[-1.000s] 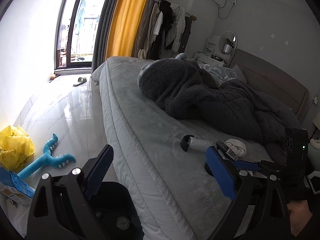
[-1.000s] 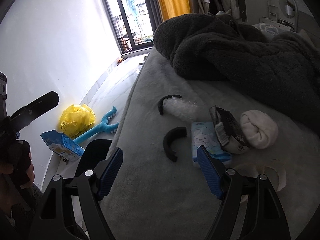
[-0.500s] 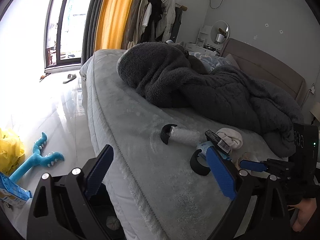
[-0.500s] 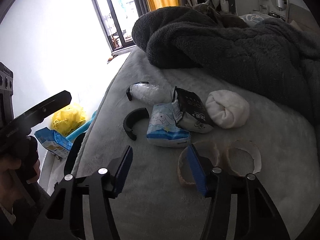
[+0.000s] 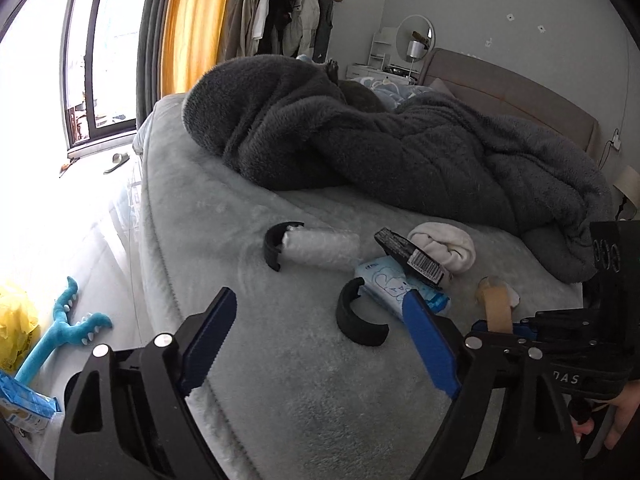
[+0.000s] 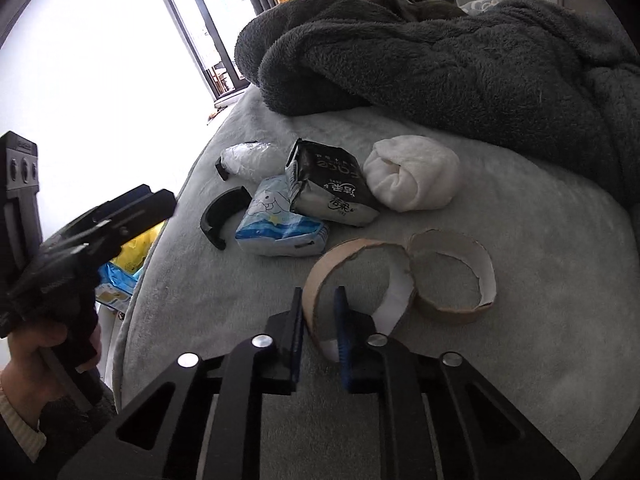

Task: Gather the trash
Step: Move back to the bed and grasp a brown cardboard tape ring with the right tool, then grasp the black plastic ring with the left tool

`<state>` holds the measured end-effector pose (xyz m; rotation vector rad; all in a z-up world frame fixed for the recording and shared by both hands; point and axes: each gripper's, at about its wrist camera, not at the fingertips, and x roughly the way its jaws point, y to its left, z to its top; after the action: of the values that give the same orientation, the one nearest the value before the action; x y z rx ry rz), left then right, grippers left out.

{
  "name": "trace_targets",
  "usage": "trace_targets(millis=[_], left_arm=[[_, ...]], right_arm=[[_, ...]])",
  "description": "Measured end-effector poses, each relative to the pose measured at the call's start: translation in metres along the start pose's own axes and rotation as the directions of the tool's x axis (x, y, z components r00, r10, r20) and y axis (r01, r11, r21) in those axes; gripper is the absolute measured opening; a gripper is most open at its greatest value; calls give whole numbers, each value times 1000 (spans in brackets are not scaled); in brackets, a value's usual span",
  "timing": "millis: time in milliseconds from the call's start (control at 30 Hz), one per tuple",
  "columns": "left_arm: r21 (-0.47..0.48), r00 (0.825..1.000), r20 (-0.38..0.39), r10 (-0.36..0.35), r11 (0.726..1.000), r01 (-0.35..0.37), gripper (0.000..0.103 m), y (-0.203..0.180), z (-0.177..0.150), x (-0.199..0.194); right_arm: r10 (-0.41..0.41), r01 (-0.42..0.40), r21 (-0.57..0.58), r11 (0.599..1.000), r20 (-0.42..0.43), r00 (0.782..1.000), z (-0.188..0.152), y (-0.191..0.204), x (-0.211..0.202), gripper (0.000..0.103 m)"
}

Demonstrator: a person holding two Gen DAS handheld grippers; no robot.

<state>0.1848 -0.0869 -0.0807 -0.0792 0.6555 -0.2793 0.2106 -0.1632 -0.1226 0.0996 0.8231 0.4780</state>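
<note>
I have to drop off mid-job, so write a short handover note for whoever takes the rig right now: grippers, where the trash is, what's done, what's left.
Right gripper: jaws closing on the wall of the nearer cardboard ring; not lifted yet.
Left gripper: nothing between its jaws, which are closing, above the bed near the black curved piece.
Still on the bed: second cardboard ring, blue tissue pack, black packet, bubble-wrap roll with another black curved piece at its end, white cloth bundle.
Done: nothing visibly collected.
Left: lift the ring, then clear the rest. No bin shows in either view.
</note>
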Motion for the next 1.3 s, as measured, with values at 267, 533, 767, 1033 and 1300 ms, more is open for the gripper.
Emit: trace_targets(millis=[267, 533, 767, 1033, 1300], left_arm=[[-16, 999, -51, 9, 1000, -10, 70, -9, -7, 25], [-26, 997, -82, -6, 1000, 4, 57, -14, -7, 42], [-38, 993, -118, -13, 999, 9, 35, -15, -5, 56], [-60, 992, -123, -34, 998, 26, 26, -11, -5, 56], [-65, 994, -104, -46, 997, 40, 26, -6, -3, 42]], right_arm=[[48, -48, 2, 999, 35, 998, -2, -5, -12, 3], [100, -102, 31, 994, 68, 993, 0, -10, -23, 3], [145, -152, 71, 986, 93, 985, 1, -15, -28, 3], [185, -195, 101, 976, 103, 977, 6, -13, -25, 3], [190, -199, 84, 976, 104, 976, 14, 2, -23, 3]])
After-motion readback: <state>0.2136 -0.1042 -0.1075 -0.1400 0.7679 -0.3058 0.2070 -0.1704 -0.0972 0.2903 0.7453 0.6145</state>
